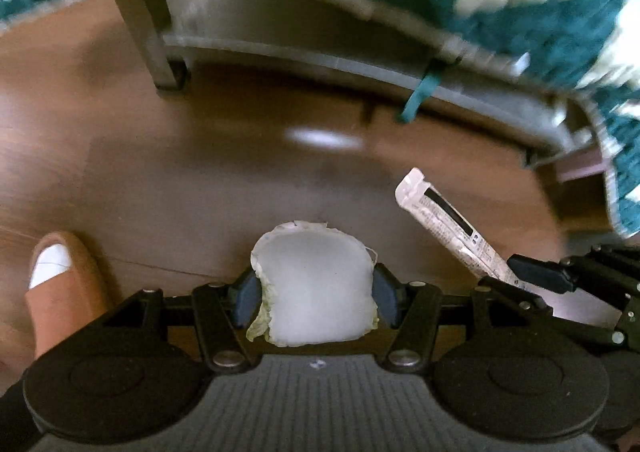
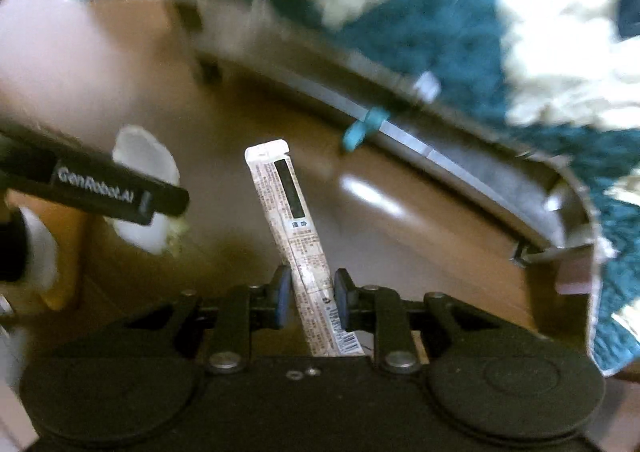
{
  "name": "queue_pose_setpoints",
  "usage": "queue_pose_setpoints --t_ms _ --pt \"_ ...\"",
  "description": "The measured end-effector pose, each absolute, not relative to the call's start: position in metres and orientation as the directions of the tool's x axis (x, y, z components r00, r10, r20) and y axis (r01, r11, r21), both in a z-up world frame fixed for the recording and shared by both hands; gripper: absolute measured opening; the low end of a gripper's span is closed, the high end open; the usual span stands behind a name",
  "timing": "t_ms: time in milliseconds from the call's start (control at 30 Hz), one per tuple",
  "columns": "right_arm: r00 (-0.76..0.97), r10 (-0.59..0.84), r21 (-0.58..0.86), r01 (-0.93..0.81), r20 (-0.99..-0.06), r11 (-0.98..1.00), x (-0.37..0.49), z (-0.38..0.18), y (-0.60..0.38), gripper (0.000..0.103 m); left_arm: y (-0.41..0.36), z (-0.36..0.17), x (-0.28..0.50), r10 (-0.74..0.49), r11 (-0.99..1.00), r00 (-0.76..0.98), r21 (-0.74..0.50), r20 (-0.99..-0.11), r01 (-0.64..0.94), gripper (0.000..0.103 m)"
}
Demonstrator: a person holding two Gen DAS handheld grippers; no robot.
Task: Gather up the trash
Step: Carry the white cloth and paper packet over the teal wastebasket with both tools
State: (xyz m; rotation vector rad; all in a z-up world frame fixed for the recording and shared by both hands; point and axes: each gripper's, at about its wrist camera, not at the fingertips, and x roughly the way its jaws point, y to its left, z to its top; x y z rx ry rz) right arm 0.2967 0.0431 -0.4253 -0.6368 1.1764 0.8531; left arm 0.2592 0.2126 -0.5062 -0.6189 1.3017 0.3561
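Note:
My left gripper [image 1: 316,298] is shut on a crumpled white tissue [image 1: 316,288] and holds it above the brown wooden floor. The tissue also shows in the right wrist view [image 2: 146,187], behind the left gripper's black finger [image 2: 120,191]. My right gripper [image 2: 308,300] is shut on a long white printed stick wrapper [image 2: 296,228] that points forward. In the left wrist view the wrapper [image 1: 452,228] sticks out of the right gripper [image 1: 516,280] at the right.
A low grey furniture frame [image 1: 304,51] with a leg [image 1: 160,47] stands ahead on the floor. A teal and cream shaggy rug [image 2: 460,31] lies beyond it. A person's slippered foot [image 1: 60,280] is at the lower left.

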Motion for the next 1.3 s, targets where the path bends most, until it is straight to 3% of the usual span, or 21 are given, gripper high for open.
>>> queue_pose_setpoints --t_ms 233,633,900,1300 --pt "0.247 0.375 0.047 -0.779 -0.894 0.625 0.286 -0.315 0.022 0.022 0.207 -0.392 0.243 -0.041 0.795 0.409 -0.278 -0.912 -0.54 0.058" --pt "0.524 0.532 0.112 -0.634 -0.665 0.765 0.262 -0.135 -0.088 0.022 0.142 -0.216 0.226 -0.042 0.87 0.682 -0.363 -0.73 -0.335 0.058" --pt "0.691 0.479 0.1 -0.513 -0.541 0.853 0.257 -0.048 -0.182 0.022 0.065 -0.11 0.239 -0.094 0.933 0.809 -0.335 -0.58 -0.131 0.058" --pt "0.842 0.239 0.076 -0.232 -0.484 0.97 0.289 0.029 -0.309 0.022 -0.08 0.015 0.288 -0.295 0.944 0.858 -0.267 -0.42 0.195 0.058"
